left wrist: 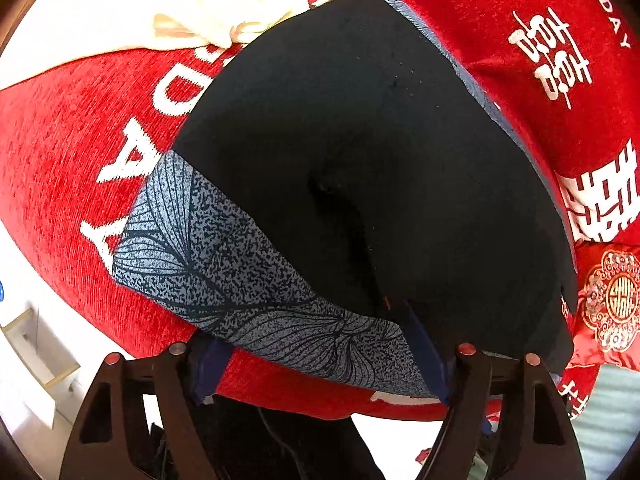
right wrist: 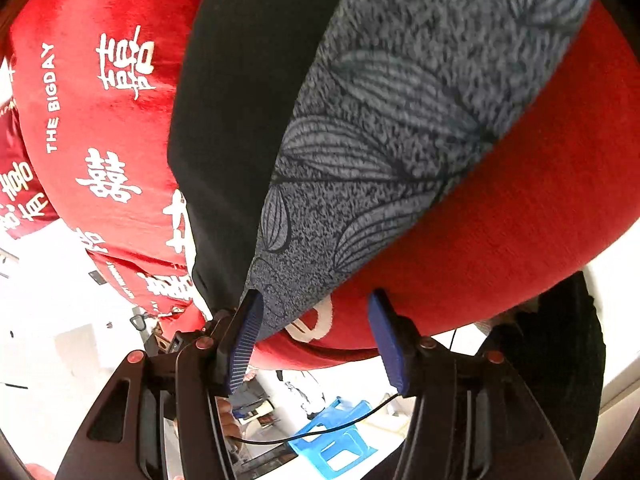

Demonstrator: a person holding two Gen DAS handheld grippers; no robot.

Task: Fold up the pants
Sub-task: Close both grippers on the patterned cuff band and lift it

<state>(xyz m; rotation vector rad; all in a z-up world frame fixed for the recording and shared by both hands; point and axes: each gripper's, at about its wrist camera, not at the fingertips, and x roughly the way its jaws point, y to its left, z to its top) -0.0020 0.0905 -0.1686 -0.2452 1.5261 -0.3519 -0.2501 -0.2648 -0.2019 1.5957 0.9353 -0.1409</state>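
Pants are lying folded on the red bedspread, hem at its near edge. Left gripper and right gripper both spread wide, holding nothing.

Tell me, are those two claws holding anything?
No. Left gripper and right gripper both stand open at the pants' near patterned edge.
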